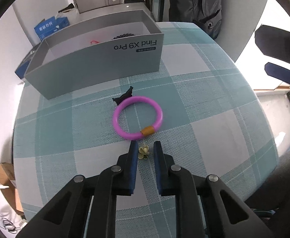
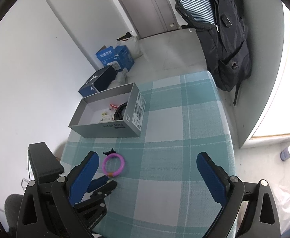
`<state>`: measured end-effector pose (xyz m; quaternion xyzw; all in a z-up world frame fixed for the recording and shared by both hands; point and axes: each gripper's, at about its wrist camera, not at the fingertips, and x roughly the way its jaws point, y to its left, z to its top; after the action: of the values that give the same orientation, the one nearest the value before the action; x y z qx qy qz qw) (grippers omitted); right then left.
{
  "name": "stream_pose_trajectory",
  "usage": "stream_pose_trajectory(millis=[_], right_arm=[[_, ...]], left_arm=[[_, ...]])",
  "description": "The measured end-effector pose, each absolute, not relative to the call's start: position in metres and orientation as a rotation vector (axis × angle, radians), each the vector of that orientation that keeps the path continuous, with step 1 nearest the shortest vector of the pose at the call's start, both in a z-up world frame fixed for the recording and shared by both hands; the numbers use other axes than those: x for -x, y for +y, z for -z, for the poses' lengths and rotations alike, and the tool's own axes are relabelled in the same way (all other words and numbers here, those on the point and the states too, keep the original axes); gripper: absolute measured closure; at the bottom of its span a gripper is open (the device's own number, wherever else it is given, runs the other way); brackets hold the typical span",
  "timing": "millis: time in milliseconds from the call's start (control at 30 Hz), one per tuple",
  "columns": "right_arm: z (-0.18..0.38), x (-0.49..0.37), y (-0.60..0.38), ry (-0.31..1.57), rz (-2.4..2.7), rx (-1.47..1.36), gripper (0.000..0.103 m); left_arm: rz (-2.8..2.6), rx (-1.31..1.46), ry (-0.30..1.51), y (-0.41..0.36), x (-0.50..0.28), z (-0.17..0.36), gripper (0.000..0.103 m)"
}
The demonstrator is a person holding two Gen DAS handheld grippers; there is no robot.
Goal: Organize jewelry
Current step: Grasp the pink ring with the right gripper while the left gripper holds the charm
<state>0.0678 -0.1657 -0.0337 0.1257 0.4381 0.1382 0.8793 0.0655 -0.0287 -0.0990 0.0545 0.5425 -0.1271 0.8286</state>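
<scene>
A small pale-green flower-shaped ornament [image 1: 144, 151] lies on the checked tablecloth, and my left gripper [image 1: 145, 143] is shut on it, a blue pad against each side. Just beyond it lies a pink bangle [image 1: 138, 118] with a gold band, and a small black piece [image 1: 123, 97] touches the bangle's far rim. The open grey box [image 1: 97, 67] stands farther back. In the right wrist view the grey box [image 2: 105, 129] holds a black bead bracelet [image 2: 121, 110], a red item [image 2: 113, 106] and white pieces [image 2: 106, 117]. My right gripper [image 2: 148, 155] hovers open above the cloth, nothing between its fingers.
A dark backpack [image 2: 220, 39] hangs beyond the table's far right corner. Blue cartons [image 2: 115, 57] and a dark shoebox [image 2: 99, 81] sit on the floor behind the grey box. The table's left edge runs close to the box and the bangle.
</scene>
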Motion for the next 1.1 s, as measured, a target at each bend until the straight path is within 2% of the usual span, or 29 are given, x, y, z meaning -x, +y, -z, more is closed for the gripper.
stream_pose_trajectory(millis=[533, 900, 1100], right_arm=[[0.04, -0.07, -0.152, 0.933, -0.308, -0.243, 0.004], [0.068, -0.084, -0.097, 1.025, -0.419, -0.15, 0.004], [0.09, -0.09, -0.061, 1.089, -0.458, -0.067, 0.013]], left_arm=[[0.336, 0.125, 1.089, 0.016, -0.06, 0.069, 0.092], [0.212, 0.217, 0.986, 0.067, -0.075, 0.041, 0.092], [0.175, 0.274, 0.974, 0.086, -0.079, 0.043, 0.092]])
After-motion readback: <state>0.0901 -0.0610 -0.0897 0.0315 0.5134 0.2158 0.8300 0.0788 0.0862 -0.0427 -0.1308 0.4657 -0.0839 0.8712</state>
